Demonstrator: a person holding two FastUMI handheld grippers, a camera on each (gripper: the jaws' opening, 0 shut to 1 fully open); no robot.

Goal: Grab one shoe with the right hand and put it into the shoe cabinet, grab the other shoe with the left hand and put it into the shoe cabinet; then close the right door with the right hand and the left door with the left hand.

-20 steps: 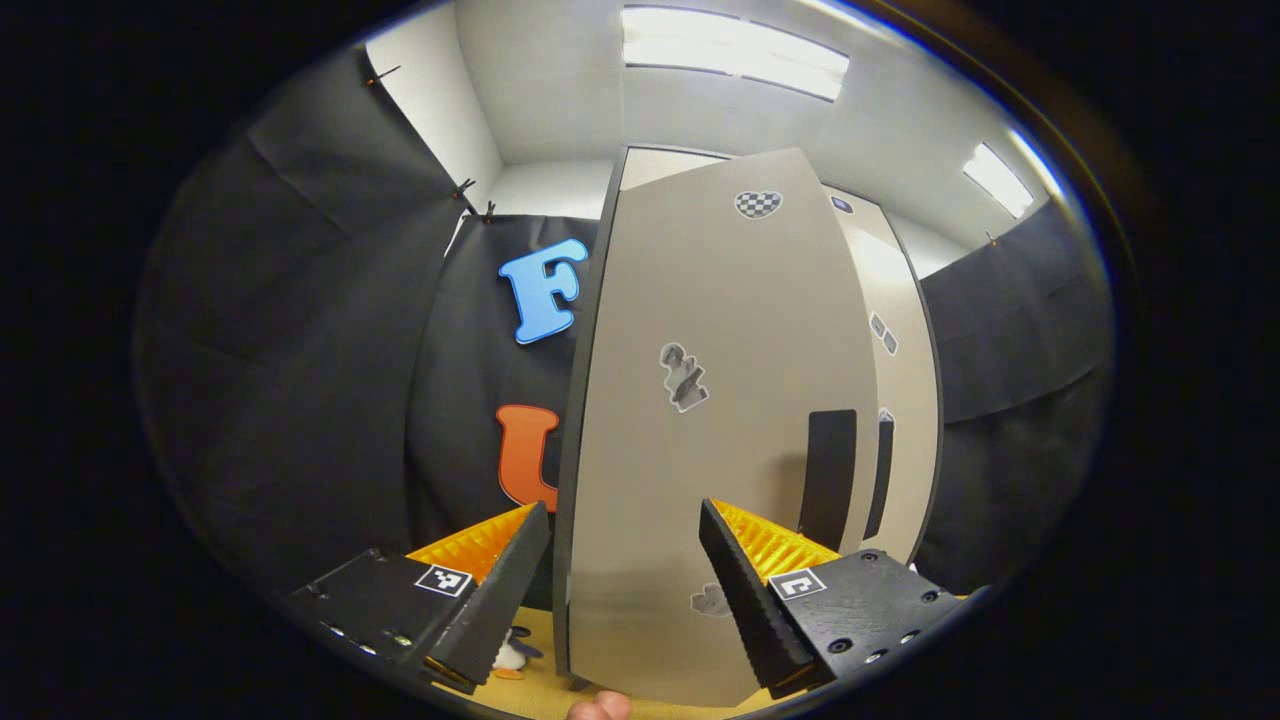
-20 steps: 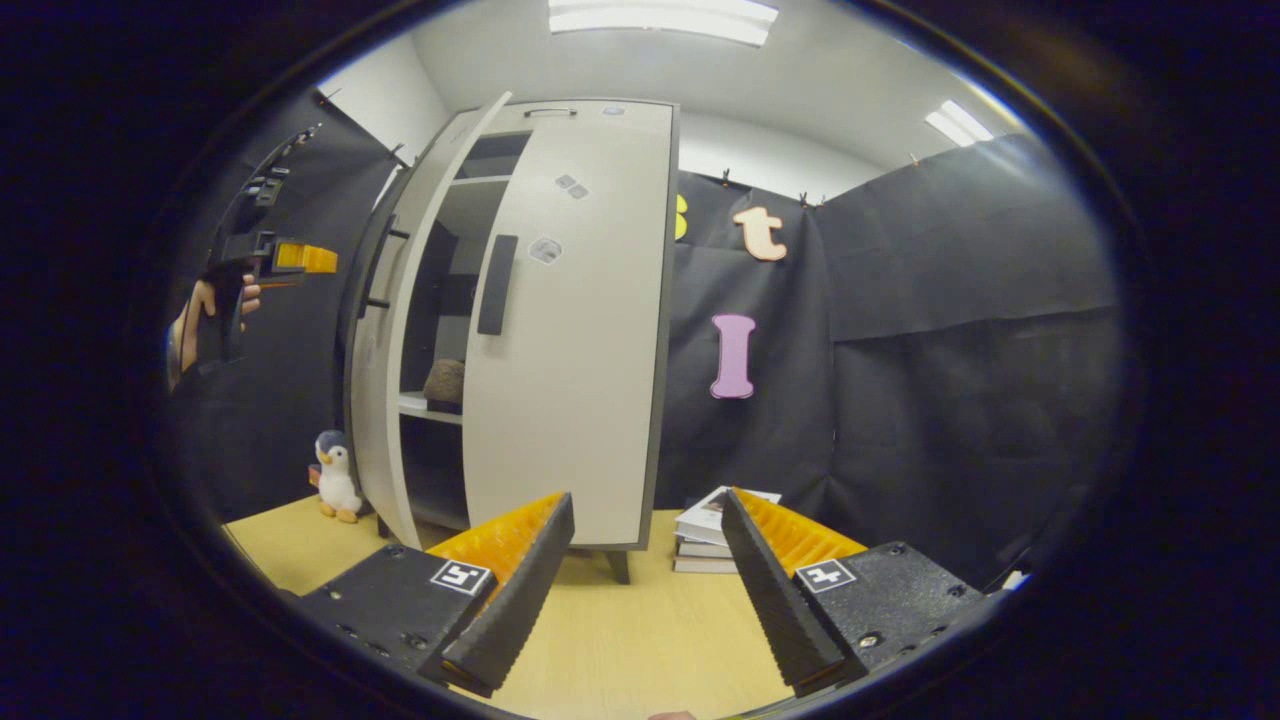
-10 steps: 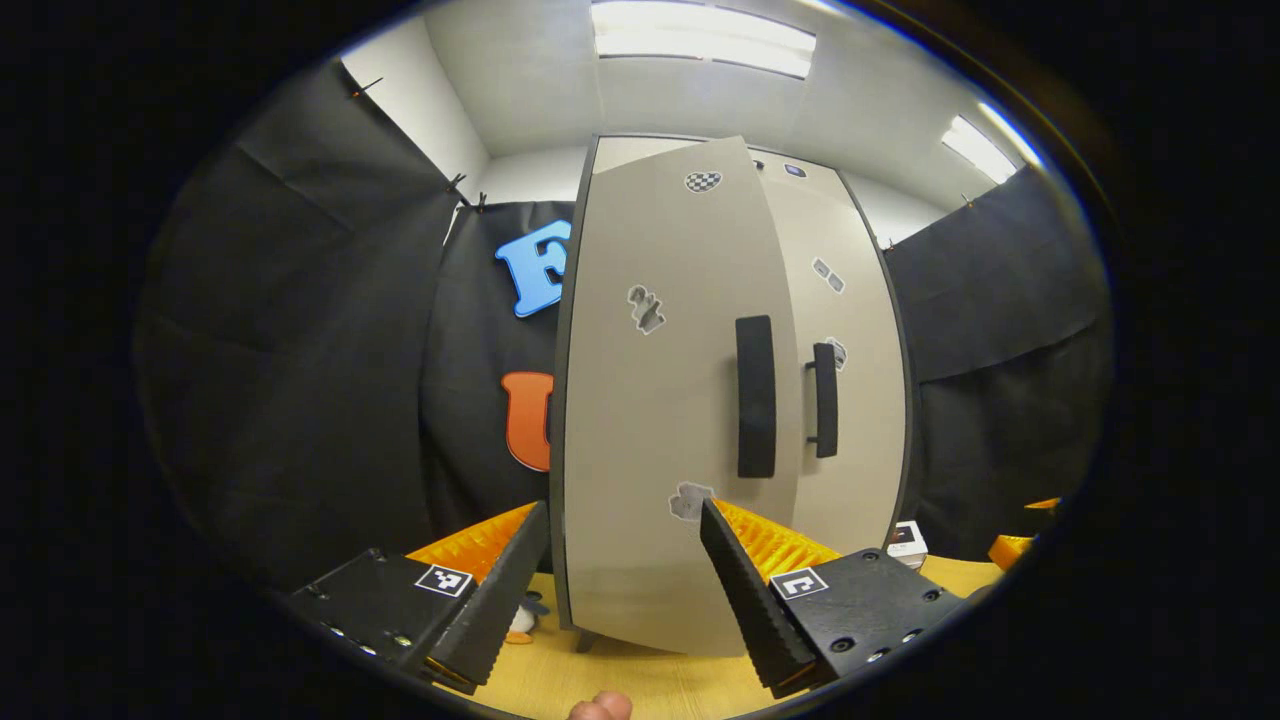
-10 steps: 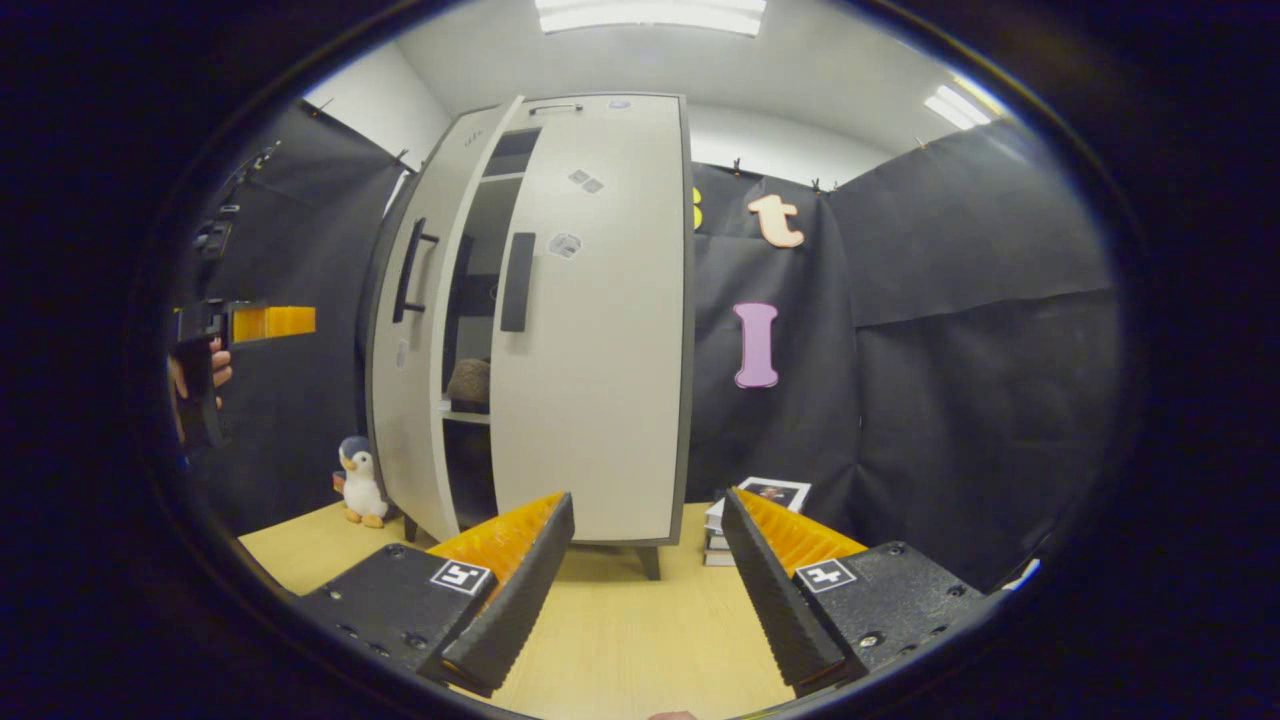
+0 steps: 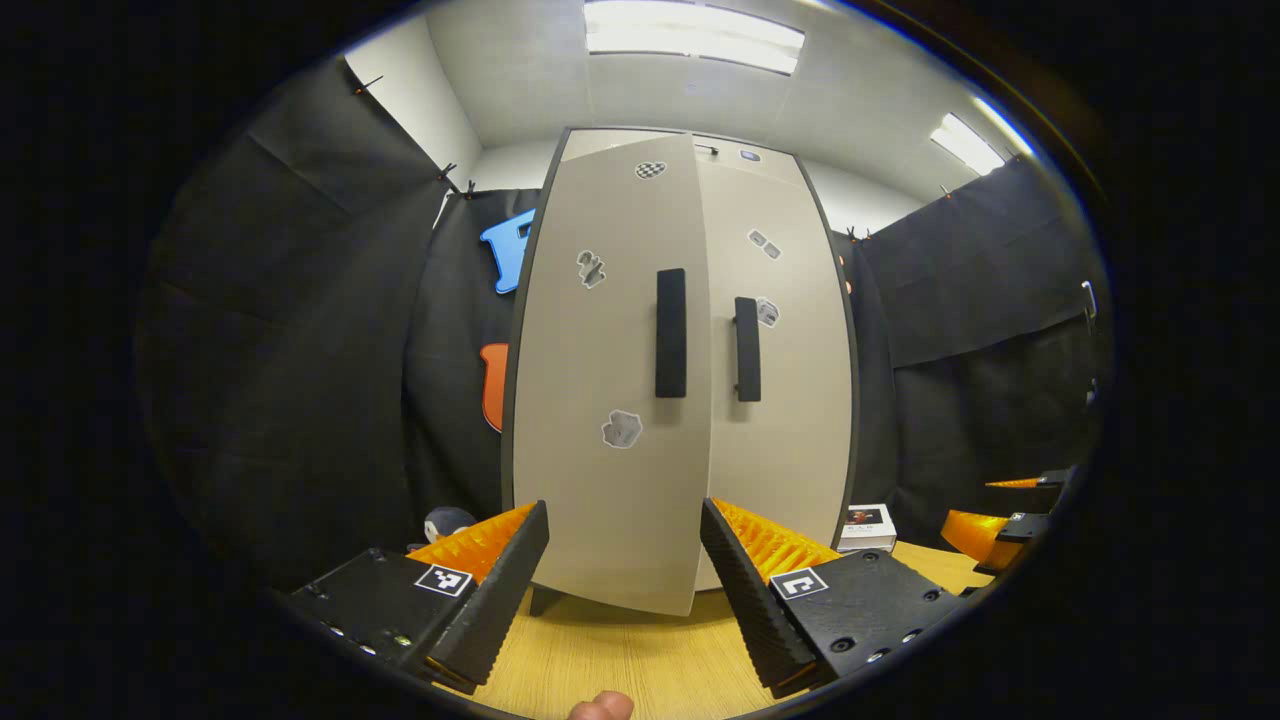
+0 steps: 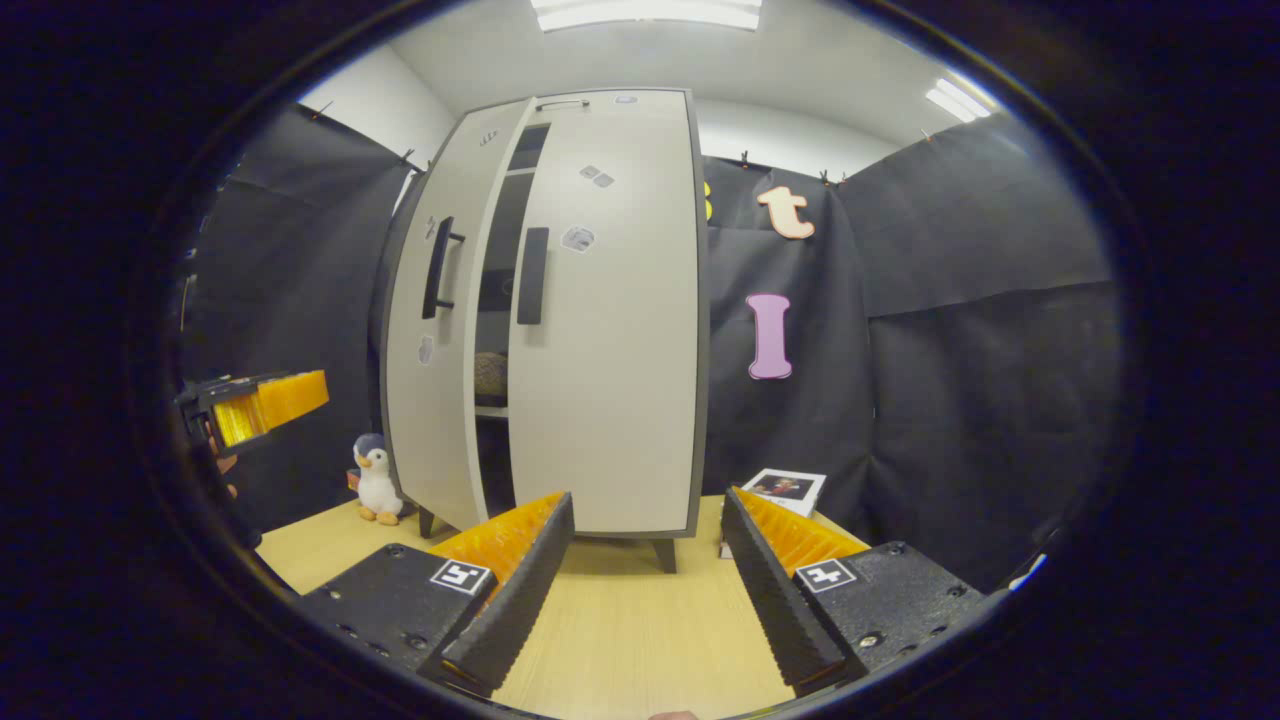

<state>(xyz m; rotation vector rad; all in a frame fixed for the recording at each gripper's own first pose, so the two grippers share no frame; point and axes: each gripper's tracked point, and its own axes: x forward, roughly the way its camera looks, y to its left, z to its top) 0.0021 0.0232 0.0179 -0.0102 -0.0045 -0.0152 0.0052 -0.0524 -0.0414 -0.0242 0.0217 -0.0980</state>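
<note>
Two doors, one narrow gap

One shoe (image 6: 490, 372) sits on a shelf inside the shoe cabinet (image 6: 600, 300), mid-frame, behind the ajar left door (image 6: 435, 330). Right door (image 6: 610, 320) looks shut. Left tongs (image 5: 622, 570) and right tongs (image 6: 645, 560) gape wide, empty, above the desk (image 6: 620, 640).

Bright, even booth light through a strong fisheye.
Ceiling light panels (image 5: 694, 35) (image 6: 645, 13) blaze white overhead and wash the pale shoe cabinet (image 5: 680, 370) evenly; soft shadows sit under it on the bench (image 6: 640, 640). Straight edges bow outward, and the rims darken and soften.
</note>
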